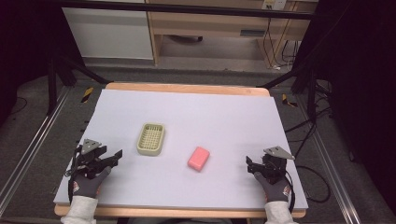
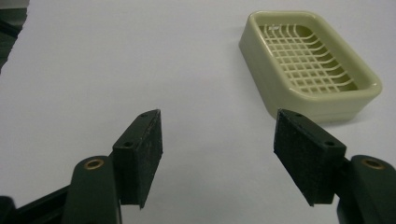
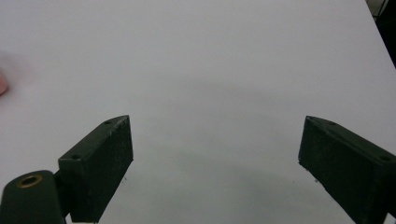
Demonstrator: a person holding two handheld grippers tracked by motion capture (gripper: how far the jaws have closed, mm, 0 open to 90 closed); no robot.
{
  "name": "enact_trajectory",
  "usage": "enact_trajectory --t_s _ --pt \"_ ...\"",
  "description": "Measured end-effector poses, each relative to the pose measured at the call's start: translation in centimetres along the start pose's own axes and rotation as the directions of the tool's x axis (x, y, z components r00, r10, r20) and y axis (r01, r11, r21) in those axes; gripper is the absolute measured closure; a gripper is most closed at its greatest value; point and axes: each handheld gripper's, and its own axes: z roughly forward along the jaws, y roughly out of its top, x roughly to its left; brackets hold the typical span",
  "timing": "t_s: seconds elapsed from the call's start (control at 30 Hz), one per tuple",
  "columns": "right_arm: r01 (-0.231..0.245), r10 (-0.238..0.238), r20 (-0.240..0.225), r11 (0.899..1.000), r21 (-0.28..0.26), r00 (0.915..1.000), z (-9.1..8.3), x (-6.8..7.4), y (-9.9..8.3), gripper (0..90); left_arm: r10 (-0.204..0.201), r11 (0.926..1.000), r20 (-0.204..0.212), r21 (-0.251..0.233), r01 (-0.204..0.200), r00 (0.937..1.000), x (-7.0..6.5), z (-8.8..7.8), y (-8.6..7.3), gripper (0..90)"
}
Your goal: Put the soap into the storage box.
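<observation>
A cream soap dish with a grid floor sits left of the table's middle; in the left gripper view the soap dish lies ahead to the right, empty. A pink soap bar lies flat to its right, apart from it, and a sliver of the soap bar shows at the left edge of the right gripper view. My left gripper rests open at the table's left front, nothing between its jaws. My right gripper stands open at the right front, well right of the soap, also empty.
A pale lilac sheet covers the wooden table. Metal rails and black stand legs flank the table on the floor. Wooden furniture and cables stand beyond the far edge.
</observation>
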Motion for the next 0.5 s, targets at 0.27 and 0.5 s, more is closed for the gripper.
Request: enact_trajectory --t_s 0.27,0.5 --pt "-0.014 0.014 0.01 1.0 0.009 0.9999 0.0 -0.1 0.0 9.1 0.01 0.9999 0.039 0.001 -0.01 0.9992 -1.0 -0.1 0.3 32.9" --pt "-0.005 0.005 0.016 1.0 0.005 0.9999 0.0 0.0 0.0 9.0 0.032 0.9995 0.074 -0.006 -0.032 0.9968 -2.2 0.0 0.6 32.8"
